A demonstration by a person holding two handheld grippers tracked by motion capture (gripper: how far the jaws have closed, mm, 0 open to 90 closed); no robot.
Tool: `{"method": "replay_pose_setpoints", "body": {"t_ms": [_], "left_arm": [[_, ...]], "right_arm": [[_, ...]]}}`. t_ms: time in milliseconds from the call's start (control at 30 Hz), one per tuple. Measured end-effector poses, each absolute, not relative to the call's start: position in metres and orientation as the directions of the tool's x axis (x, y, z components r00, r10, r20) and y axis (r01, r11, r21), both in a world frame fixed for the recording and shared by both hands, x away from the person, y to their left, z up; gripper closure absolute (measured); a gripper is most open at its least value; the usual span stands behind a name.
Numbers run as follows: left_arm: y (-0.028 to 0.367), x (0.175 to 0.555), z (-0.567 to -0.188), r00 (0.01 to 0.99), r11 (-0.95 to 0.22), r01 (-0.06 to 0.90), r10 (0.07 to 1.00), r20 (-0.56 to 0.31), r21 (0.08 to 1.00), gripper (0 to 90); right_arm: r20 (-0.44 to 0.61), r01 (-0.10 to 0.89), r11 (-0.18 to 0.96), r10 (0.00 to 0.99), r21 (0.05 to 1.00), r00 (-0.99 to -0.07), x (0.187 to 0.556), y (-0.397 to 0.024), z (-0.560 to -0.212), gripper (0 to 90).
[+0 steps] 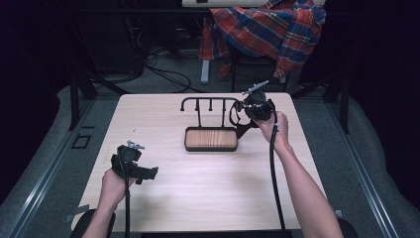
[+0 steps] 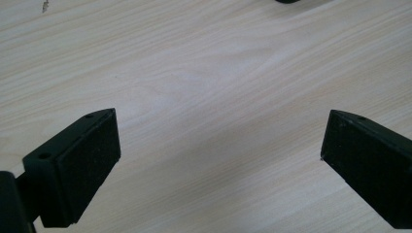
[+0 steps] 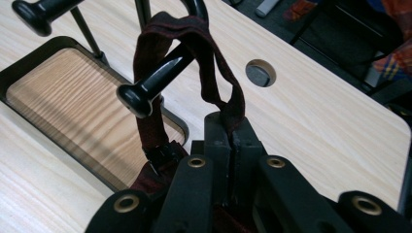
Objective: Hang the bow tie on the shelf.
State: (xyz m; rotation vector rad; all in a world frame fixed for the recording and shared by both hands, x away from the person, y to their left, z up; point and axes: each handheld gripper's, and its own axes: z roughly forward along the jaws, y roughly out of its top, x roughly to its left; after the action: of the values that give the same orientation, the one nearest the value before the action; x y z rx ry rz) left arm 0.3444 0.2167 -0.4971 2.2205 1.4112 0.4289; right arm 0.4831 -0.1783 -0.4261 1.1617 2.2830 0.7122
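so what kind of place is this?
Probably a lab or data-collection room: a bare wooden table ringed by dark curtains, cables on the floor, and a plaid shirt slung over a chair behind.

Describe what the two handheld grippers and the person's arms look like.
Both grippers are black. The left gripper has two blocky jaws with flat textured pads and small screw holes. The right gripper has linkage arms with brass-coloured rivets. Each carries a grey plate on top and trails a black cable along the forearm. The forearms are bare, with no sleeves or gloves in view.
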Motion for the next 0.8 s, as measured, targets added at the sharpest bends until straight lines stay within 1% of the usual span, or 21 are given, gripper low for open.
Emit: {"method": "replay_pose_setpoints", "body": {"t_ms": [400, 800], "left_arm": [[0.216, 0.344, -0.497, 0.424, -0.362, 0.760, 0.906, 0.011, 0.540, 0.8], [0.216, 0.344, -0.497, 0.424, -0.361, 0.761, 0.906, 0.009, 0.539, 0.9]], "right_arm": [[-0.090, 0.611, 0.472, 0.831, 0.636, -0.549, 0.485, -0.184, -0.434, 87.3], [-0.055, 0.624, 0.472, 0.822, 0.623, -0.567, 0.487, -0.183, -0.438, 83.3]]}}
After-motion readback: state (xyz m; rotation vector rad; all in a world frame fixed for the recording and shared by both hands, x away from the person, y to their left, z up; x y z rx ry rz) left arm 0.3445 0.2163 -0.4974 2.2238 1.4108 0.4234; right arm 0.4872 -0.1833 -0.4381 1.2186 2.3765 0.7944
